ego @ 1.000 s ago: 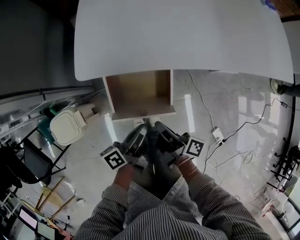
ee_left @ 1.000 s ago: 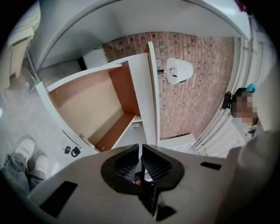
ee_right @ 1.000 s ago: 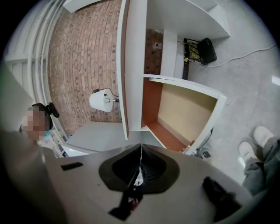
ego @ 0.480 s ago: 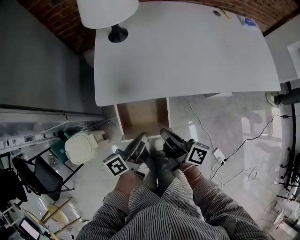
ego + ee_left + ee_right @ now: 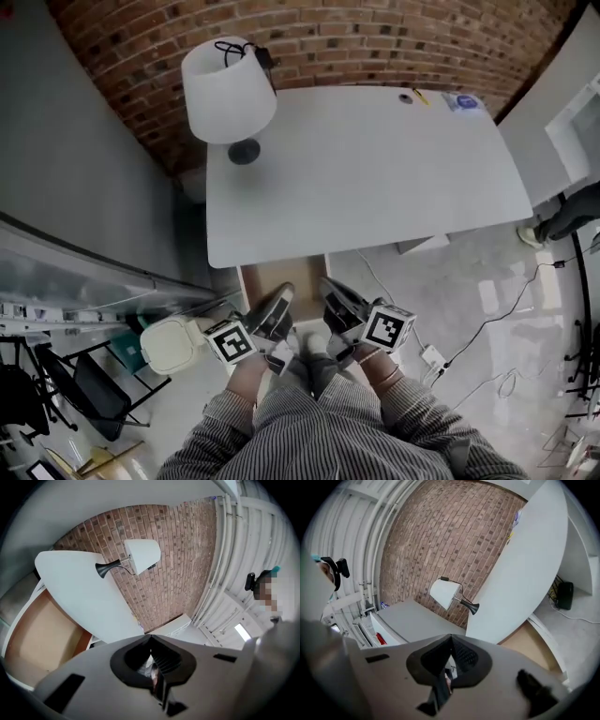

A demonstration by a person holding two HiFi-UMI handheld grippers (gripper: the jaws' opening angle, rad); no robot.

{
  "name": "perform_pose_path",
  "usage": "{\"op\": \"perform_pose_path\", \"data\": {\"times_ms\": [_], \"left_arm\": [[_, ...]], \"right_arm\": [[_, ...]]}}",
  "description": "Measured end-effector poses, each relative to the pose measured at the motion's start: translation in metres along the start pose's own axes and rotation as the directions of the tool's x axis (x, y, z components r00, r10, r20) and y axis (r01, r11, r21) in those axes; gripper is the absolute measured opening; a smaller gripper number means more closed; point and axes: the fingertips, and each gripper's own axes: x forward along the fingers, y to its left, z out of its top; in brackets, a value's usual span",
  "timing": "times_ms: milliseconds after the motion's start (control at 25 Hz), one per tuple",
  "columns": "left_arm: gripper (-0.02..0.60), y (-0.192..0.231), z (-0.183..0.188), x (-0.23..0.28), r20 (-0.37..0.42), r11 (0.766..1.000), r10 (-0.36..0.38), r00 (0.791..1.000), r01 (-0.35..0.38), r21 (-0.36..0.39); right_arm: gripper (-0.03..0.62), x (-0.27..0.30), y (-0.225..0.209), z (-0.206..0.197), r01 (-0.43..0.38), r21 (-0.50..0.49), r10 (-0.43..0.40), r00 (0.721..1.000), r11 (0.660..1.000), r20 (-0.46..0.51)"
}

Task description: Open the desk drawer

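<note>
The drawer (image 5: 281,277) stands pulled out under the front edge of the white surface (image 5: 375,169), so I judge it open. My left hand-held gripper (image 5: 278,302) and right hand-held gripper (image 5: 330,292) are both closed and empty. I'd hold them clear of the drawer front so nothing nudges it back.

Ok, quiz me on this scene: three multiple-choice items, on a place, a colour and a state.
1. The lamp stands A) on the desk's far left corner B) on a shelf C) on a windowsill.
2. The wall behind is A) white tile B) red brick C) green plaster.
3. The drawer is A) shut B) pulled open C) missing.
Answers: 1 A, its base sits at that corner; 2 B, brick courses show; 3 B, its wooden inside is exposed.
</note>
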Motion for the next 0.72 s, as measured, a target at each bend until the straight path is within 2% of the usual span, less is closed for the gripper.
{"op": "perform_pose_path", "data": {"times_ms": [200, 360, 480, 600, 720], "left_arm": [[0.012, -0.027, 0.007, 0.002, 0.016, 0.999, 0.01, 1.0, -0.01, 0.038], [0.012, -0.047, 0.009, 0.004, -0.011, 0.996, -0.026, 1.0, 0.026, 0.081], [0.012, -0.057, 0.013, 0.001, -0.031, 0.992, -0.044, 0.999, 0.047, 0.114], [0.012, -0.068, 0.022, -0.003, -0.014, 0.987, -0.059, 0.998, 0.061, 0.146], [0.012, -0.078, 0.025, -0.008, -0.011, 0.975, -0.053, 0.999, 0.054, 0.216]], "right_arm": [[0.017, -0.002, 0.034, 0.003, -0.032, -0.02, 0.031, 0.999, 0.999, -0.037], [0.017, 0.0, 0.053, 0.004, -0.071, -0.008, 0.071, 0.997, 0.997, -0.041], [0.017, -0.001, 0.063, 0.003, -0.076, -0.037, 0.074, 0.996, 0.996, -0.049], [0.017, -0.003, 0.073, 0.004, -0.087, -0.084, 0.081, 0.994, 0.993, -0.067], [0.017, -0.008, 0.078, 0.003, -0.074, -0.127, 0.065, 0.995, 0.989, -0.073]]}}
